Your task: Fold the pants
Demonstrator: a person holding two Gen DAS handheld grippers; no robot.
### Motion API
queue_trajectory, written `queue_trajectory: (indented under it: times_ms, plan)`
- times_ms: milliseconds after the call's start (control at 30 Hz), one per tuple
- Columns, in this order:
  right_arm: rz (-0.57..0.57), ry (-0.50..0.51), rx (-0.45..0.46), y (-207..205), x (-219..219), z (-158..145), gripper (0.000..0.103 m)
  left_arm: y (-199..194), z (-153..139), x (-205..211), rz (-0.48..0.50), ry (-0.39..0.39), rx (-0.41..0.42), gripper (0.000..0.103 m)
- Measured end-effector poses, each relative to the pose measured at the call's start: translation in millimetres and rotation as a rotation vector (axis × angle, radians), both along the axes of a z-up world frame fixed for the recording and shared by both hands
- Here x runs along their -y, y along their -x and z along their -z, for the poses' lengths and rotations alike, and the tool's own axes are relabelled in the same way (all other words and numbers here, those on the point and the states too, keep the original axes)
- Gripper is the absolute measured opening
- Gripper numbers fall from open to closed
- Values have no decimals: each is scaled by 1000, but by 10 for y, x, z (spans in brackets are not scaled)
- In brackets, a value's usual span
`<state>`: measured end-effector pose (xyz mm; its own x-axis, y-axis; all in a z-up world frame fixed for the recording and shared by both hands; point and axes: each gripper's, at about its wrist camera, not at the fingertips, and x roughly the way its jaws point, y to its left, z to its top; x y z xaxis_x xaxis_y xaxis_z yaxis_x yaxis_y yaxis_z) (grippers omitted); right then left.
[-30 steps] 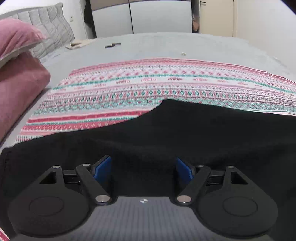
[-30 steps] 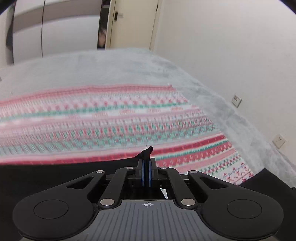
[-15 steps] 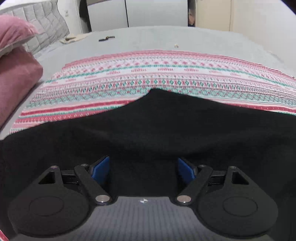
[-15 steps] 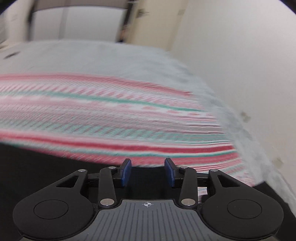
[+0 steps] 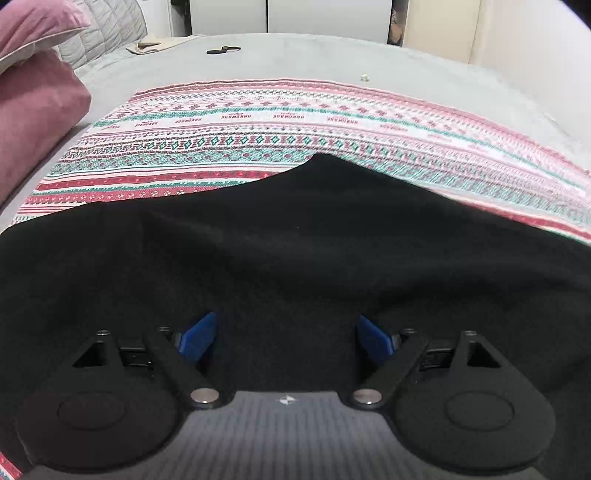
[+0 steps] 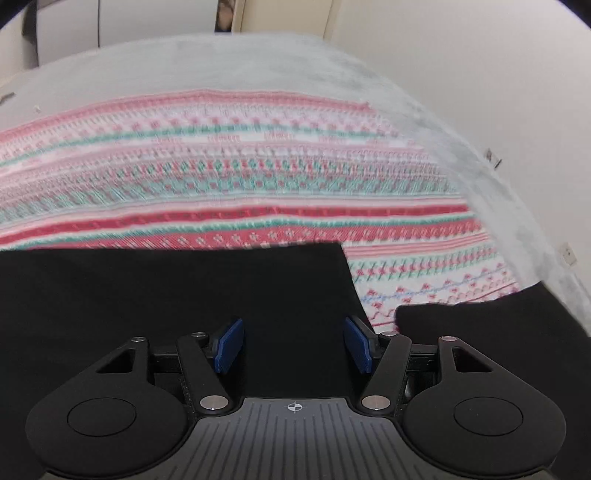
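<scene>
Black pants [image 5: 295, 251] lie spread over a red, green and white patterned cloth [image 5: 258, 125] on a grey bed. My left gripper [image 5: 284, 332] hovers over the dark fabric, its jaws still opening wide, with nothing pinched between the blue pads [image 5: 197, 334]. In the right wrist view the pants [image 6: 177, 295] end in a squared corner, and a second black piece [image 6: 480, 332] lies to the right. My right gripper [image 6: 293, 343] is over that corner, its jaws opening; the blue pads [image 6: 229, 343] stand apart and press on nothing.
Pink pillows [image 5: 33, 99] and a grey quilted headboard [image 5: 107, 29] stand at the left. A small dark object [image 5: 223, 50] lies far back on the grey bedspread [image 5: 332, 55]. A white wall [image 6: 480, 74] with sockets runs along the bed's right side.
The right gripper, shut on a pinch of black fabric a second ago, has opened and let it go, and its view has shifted. The left gripper stayed open, widening slightly and tilting a little.
</scene>
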<state>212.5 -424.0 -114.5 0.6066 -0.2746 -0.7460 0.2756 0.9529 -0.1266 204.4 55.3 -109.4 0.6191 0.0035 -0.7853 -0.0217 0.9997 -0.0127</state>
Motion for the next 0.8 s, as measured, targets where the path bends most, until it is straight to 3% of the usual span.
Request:
queue_trajectory:
  times_ms: [100,167,233,367,567,800]
  plan:
    - [-94,-95,25,153,-138,-99,58,53,-46,84,27,1,22,102]
    - [-126,-120,-46,170,-181,24,58,81,-34,171,51,-12,21,102]
    - [-98,-56,-143,151,-164,218,57,103,18,226,67,-27,1,102]
    - [9,-52,-85,292,55,132,51,159,67,223,75,-26,-13,103]
    - [113,-254,46,740,258,-220,49,211,29,178,76,-11,-12,102]
    - [188,-433,44,1212,422,-230,49,229,-31,155,83,11,2,102]
